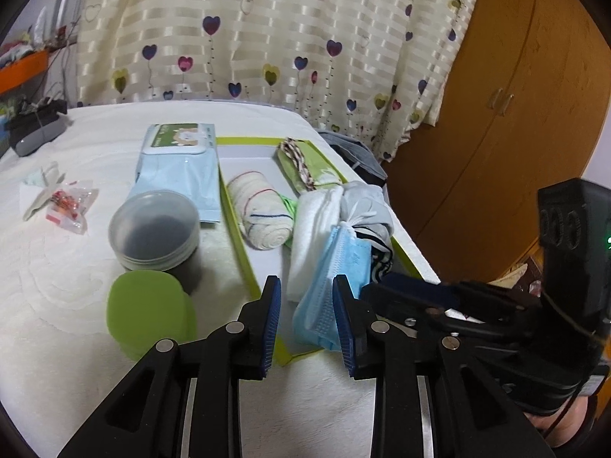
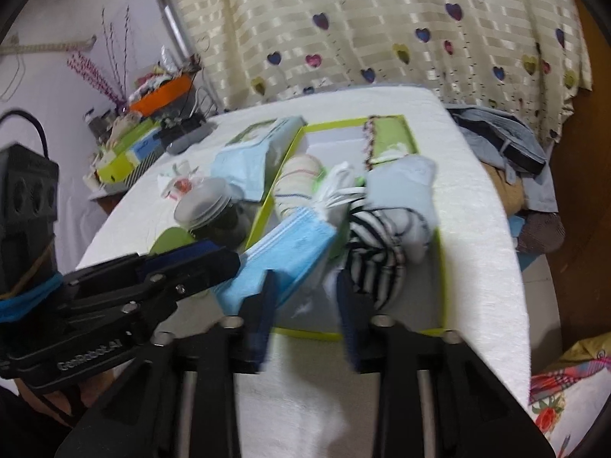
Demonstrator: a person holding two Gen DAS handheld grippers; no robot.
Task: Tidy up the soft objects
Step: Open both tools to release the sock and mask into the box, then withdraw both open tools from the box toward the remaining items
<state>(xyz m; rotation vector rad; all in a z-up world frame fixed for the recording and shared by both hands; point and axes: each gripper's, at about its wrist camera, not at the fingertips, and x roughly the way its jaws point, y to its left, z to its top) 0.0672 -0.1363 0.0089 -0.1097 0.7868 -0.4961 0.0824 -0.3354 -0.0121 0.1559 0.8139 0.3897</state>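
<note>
**Both grippers hover at the near rim of a crowded tray**

Nearest, the left gripper (image 1: 305, 297) stands with jaws parted and nothing between them, and the right gripper (image 2: 305, 301) likewise grips nothing, though its view is blurred. Just beyond both, a stack of blue face masks (image 1: 328, 286) leans at the near end of the green-rimmed tray (image 1: 236, 221), on the white-covered tabletop (image 1: 57, 286). Behind the masks lie a striped sock bundle (image 2: 376, 267), a white cloth (image 1: 313, 225), a rolled bandage (image 1: 261, 210), and a green pouch (image 1: 305, 168) at the far end. Left of the tray stand a green lid (image 1: 149, 313), a lidded jar (image 1: 154, 225) and a wipes pack (image 1: 179, 164).

I judge the main risk to be the leaning masks: a nudge could slide them over the rim. The grippers sit close together and could clash.
</note>
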